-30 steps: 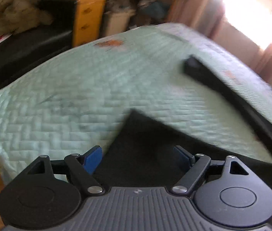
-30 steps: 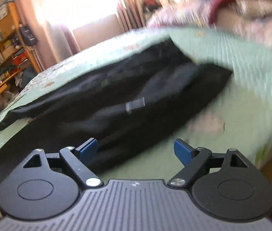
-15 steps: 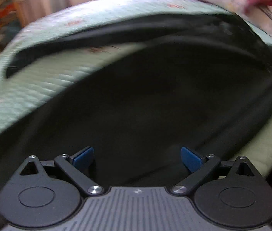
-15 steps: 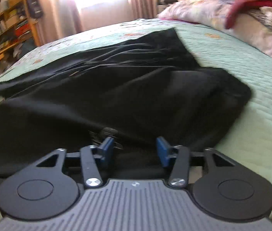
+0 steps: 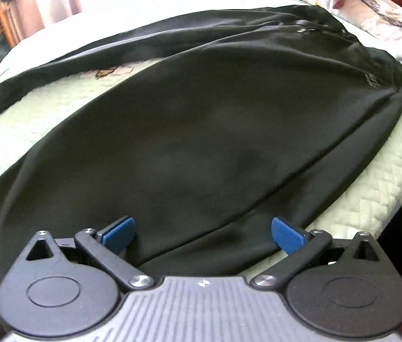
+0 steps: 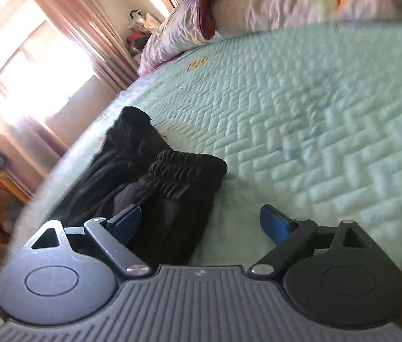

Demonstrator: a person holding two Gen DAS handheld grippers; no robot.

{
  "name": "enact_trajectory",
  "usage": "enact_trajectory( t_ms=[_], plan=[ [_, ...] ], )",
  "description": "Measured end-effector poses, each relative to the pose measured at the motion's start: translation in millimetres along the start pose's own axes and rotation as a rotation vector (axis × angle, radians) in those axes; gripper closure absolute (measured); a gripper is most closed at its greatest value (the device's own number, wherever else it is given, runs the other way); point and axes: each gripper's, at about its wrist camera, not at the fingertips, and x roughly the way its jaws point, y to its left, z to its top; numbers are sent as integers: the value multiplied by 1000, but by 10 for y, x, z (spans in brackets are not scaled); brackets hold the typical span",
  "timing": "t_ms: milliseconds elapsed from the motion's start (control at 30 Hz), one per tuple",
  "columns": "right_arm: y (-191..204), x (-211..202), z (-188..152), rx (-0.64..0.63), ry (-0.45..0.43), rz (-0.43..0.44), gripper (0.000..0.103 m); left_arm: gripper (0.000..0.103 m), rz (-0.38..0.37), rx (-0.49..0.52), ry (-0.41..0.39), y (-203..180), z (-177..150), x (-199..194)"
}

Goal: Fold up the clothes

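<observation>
Now black trousers spread on quilt, both claws open

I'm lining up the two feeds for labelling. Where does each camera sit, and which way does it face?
Left wrist: sits behind the open left gripper, tilted down over the black trousers spread on the green quilt, facing the pillows; only gripper parts show.
Right wrist: sits behind the open right gripper, rolled sideways, low over the trousers' elastic waistband, facing the window; only gripper parts show.
Shared: trousers, quilt, pillows.
</observation>
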Motion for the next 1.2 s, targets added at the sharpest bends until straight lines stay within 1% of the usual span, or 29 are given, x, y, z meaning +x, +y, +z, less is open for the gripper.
enact_trajectory(
  t_ms=[33, 133, 200, 267, 333, 367, 400, 433, 467, 500, 533, 567, 600, 633, 733, 800, 833, 900, 933, 967, 1000, 1033, 1100, 1167, 1200],
  plan=[
    [-24, 53, 21, 7, -19, 30, 11, 1, 2, 2, 2, -7, 10, 5],
    [39, 311, 97, -17, -6, 82, 11, 1, -5, -25, 13, 3, 66, 52],
    [87, 445, 141, -58, 14, 88, 12, 1, -9, -31, 19, -3, 94, 90],
    [150, 487, 165, -111, 34, 67, 20, 1, -11, -21, 25, -22, 109, 125],
    [258, 480, 172, -178, 50, 43, 38, 1, -25, -19, 29, -19, 120, 135],
    [316, 444, 178, -209, 46, 38, 42, 1, -42, -25, 33, -6, 126, 132],
    [376, 391, 185, -240, 34, 37, 53, 1, -64, -23, 36, 0, 129, 124],
    [436, 338, 193, -271, 23, 36, 67, 1, -87, -21, 40, 5, 131, 115],
    [487, 257, 199, -316, 1, 16, 81, 1, -116, -11, 43, 1, 131, 102],
    [534, 175, 200, -363, -18, 3, 81, 1, -146, 1, 47, -12, 133, 93],
    [570, 114, 194, -395, -20, 5, 81, 1, -157, 16, 50, -36, 136, 91],
    [576, 106, 191, -400, -6, 5, 81, 1, -163, 30, 52, -61, 139, 90],
    [568, 123, 193, -395, 13, 3, 81, 1, -151, 38, 50, -89, 144, 96],
    [517, 153, 214, -355, 30, 9, 79, 1, -139, 44, 48, -115, 149, 100],
    [224, 222, 260, -91, 84, 73, 67, 1, -121, 40, 20, -173, 162, 59],
    [29, 215, 225, 78, 117, 124, 47, 4, -113, 67, -11, -245, 175, 0],
    [-29, 206, 189, 124, 122, 138, 47, 4, -103, 101, -33, -304, 182, -40],
    [-84, 141, 137, 163, 118, 158, 45, 3, -73, 189, -82, -439, 190, -117],
    [-86, 123, 121, 171, 124, 169, 39, 3, -61, 240, -100, -510, 190, -134],
    [-75, 132, 112, 175, 134, 185, 36, 3, -54, 291, -108, -591, 185, -132],
    [-44, 164, 106, 169, 147, 200, 30, 2, -48, 341, -107, -669, 178, -106],
    [13, 222, 103, 155, 164, 213, 27, 2, -41, 380, -100, -732, 167, -66],
    [121, 331, 91, 116, 190, 226, 27, 1, -18, 436, -87, -828, 141, 41],
    [201, 397, 77, 60, 194, 214, 36, 0, -3, 461, -78, -864, 110, 141],
    [256, 407, 67, 11, 197, 196, 57, 0, -9, 455, -75, -848, 117, 157]
  ],
)
